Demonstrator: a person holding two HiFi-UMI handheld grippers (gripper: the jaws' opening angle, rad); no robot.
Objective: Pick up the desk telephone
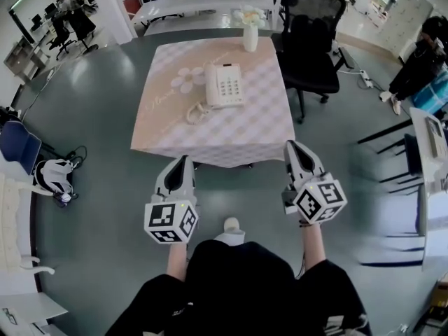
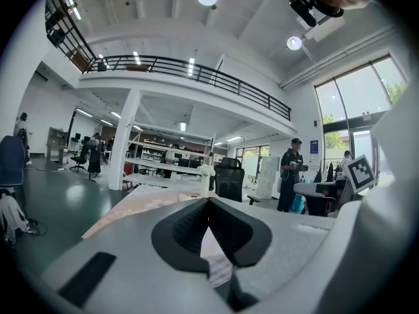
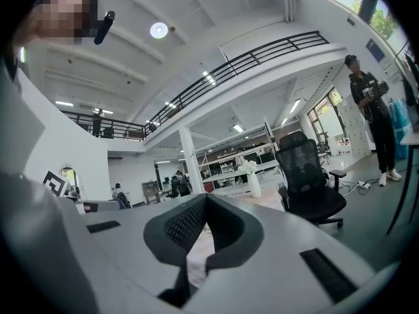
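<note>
A white desk telephone (image 1: pixel 224 85) with a curled cord lies on the table (image 1: pixel 210 135), which has a pale checked cloth. Both grippers hang over the floor in front of the table, well short of the phone. My left gripper (image 1: pixel 185 158) is shut and holds nothing. My right gripper (image 1: pixel 291 145) is shut and empty too. In the left gripper view the jaws (image 2: pixel 208 199) meet at the tips, with the cloth beyond. The right gripper view shows its jaws (image 3: pixel 205 196) closed the same way. The phone is hidden behind the jaws in both gripper views.
A white vase with flowers (image 1: pixel 250 28) stands at the table's far edge. A black office chair (image 1: pixel 311 40) sits at the far right corner. A flower-shaped mat (image 1: pixel 189 80) lies left of the phone. A person (image 1: pixel 420 61) stands at the right; desks line both sides.
</note>
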